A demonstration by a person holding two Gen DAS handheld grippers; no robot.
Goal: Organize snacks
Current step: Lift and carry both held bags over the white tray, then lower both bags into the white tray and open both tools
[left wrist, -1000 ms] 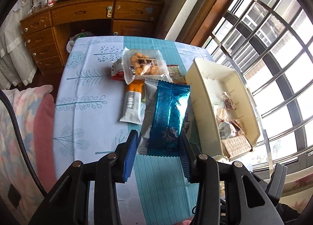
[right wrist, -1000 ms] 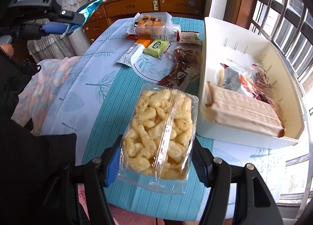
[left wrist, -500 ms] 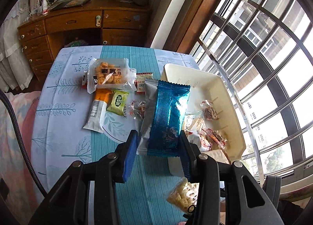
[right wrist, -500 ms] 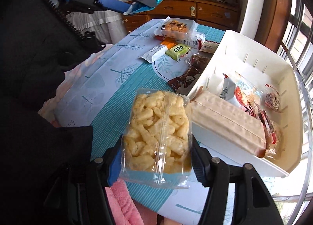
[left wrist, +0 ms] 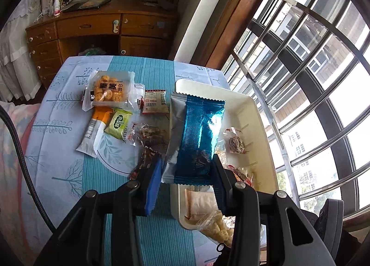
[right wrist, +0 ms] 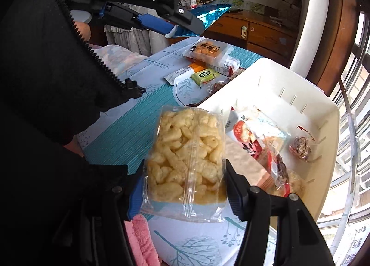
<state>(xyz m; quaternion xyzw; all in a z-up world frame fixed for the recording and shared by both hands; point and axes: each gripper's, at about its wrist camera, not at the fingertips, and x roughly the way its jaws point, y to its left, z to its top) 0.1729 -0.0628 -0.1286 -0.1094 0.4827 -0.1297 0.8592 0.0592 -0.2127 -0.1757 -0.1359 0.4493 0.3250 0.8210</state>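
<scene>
Left wrist: 1 blue pkt [left wrist: 198,141] (gripped), 1 bin [left wrist: 256,113].

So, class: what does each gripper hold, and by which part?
Left gripper clamps the blue foil snack packet across its lower end. Right gripper clamps the clear bag of puffed snacks by its lower sides.

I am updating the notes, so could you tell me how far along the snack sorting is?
Partly done. Several snacks already lie in the white bin. The left gripper holds a blue packet and the right gripper a puff bag. About six packets remain on the table.
</scene>
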